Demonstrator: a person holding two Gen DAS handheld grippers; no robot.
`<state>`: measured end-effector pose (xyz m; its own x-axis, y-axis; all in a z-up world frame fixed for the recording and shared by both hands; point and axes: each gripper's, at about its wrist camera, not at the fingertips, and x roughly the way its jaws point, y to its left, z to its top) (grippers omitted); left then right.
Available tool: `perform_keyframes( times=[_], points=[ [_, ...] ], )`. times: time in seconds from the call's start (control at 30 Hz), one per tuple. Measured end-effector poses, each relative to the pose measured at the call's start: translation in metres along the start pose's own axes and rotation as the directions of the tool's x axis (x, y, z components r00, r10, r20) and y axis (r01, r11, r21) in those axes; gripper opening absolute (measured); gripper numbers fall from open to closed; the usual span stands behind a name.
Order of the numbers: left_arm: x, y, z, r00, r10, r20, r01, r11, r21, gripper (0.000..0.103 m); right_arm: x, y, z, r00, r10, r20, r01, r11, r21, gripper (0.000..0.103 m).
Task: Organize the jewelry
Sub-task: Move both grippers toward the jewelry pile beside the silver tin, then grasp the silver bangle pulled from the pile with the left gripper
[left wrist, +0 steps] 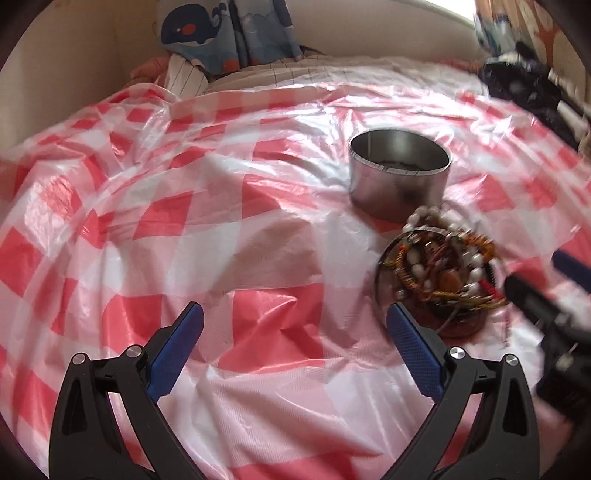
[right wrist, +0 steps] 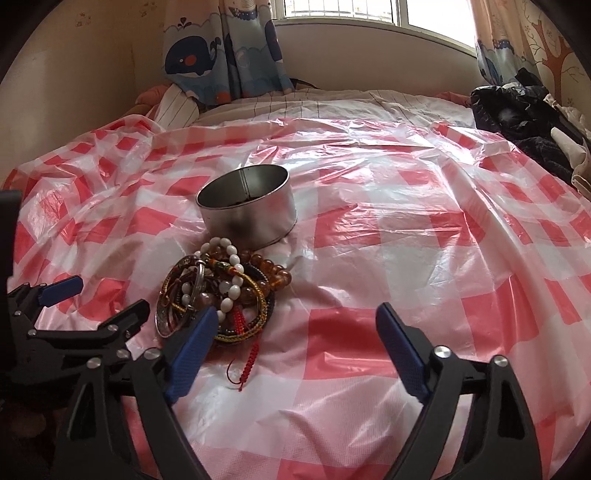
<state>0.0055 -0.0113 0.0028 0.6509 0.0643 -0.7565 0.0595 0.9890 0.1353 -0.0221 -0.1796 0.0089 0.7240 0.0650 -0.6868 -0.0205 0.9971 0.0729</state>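
Note:
A pile of jewelry, with white bead bracelets, amber beads, metal bangles and a red cord, lies on the red-and-white checked plastic sheet. It shows blurred in the left wrist view. Just behind it stands an open round metal tin, also in the left wrist view. My left gripper is open and empty, left of the pile; it also shows in the right wrist view. My right gripper is open and empty, its left finger just in front of the pile.
The sheet covers a bed. Whale-print curtains and a striped pillow are at the back left. Dark clothes lie at the back right. A window is behind the bed.

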Motion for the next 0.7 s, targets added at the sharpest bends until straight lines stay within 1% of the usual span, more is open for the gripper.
perform_keyframes(
  times=[0.03,0.1,0.13,0.2,0.23,0.27,0.3,0.33,0.37,0.4,0.5,0.6,0.63,0.7],
  points=[
    [0.004,-0.001,0.0,1.0,0.007,-0.015,-0.007,1.0,0.004,0.095,0.003,0.0,0.003,1.0,0.0,-0.01,0.0,1.0,-0.002,0.071],
    [0.007,-0.001,0.002,1.0,-0.008,-0.027,0.008,1.0,0.011,0.095,0.007,0.001,0.007,1.0,0.007,-0.026,-0.008,1.0,-0.014,0.054],
    [0.008,-0.003,0.004,1.0,-0.012,-0.026,0.012,1.0,0.018,0.095,0.01,0.002,0.009,0.999,0.01,-0.036,-0.011,1.0,-0.023,0.05],
    [0.012,-0.008,0.006,0.999,-0.02,-0.029,0.021,0.999,0.034,0.095,0.017,0.004,0.011,0.998,0.024,-0.061,-0.027,0.999,-0.036,0.036],
    [0.015,-0.011,0.007,0.999,-0.018,-0.036,0.019,0.999,0.046,0.095,0.022,0.005,0.011,0.996,0.036,-0.077,-0.039,0.999,-0.037,0.033],
    [0.015,-0.014,0.008,0.999,-0.022,-0.033,0.024,0.998,0.055,0.095,0.024,0.006,0.011,0.995,0.056,-0.083,-0.059,0.998,-0.037,0.024],
    [0.012,-0.015,0.008,0.999,-0.035,-0.018,0.036,0.997,0.062,0.095,0.025,0.006,0.012,0.994,0.065,-0.087,-0.068,0.997,-0.036,0.02],
    [0.007,-0.017,0.008,0.999,-0.045,0.0,0.045,0.997,0.065,0.095,0.025,0.007,0.011,0.994,0.07,-0.085,-0.074,0.997,-0.038,0.019],
    [0.005,-0.018,0.009,0.999,-0.045,0.006,0.044,0.997,0.069,0.095,0.025,0.007,0.01,0.993,0.079,-0.085,-0.082,0.996,-0.036,0.012],
    [0.009,-0.02,0.009,0.999,-0.031,-0.01,0.032,0.996,0.079,0.095,0.025,0.006,0.009,0.993,0.083,-0.087,-0.086,0.996,-0.033,0.007],
    [0.017,-0.019,0.007,0.999,0.008,-0.046,-0.004,0.997,0.078,0.095,0.022,0.004,0.008,0.992,0.094,-0.082,-0.096,0.995,-0.021,0.004],
    [0.013,-0.011,0.008,0.994,0.107,-0.017,-0.105,0.992,0.07,0.095,0.012,-0.002,0.008,0.994,0.092,-0.064,-0.093,0.996,-0.005,0.004],
    [0.011,-0.005,0.009,0.988,0.158,-0.001,-0.157,0.986,0.058,0.096,0.007,-0.005,0.007,0.994,0.092,-0.061,-0.092,0.996,0.005,0.004],
    [0.006,0.01,0.01,0.975,0.222,0.014,-0.223,0.975,0.027,0.096,-0.001,-0.011,0.004,0.993,0.097,-0.069,-0.095,0.995,0.026,0.004]
  ],
)
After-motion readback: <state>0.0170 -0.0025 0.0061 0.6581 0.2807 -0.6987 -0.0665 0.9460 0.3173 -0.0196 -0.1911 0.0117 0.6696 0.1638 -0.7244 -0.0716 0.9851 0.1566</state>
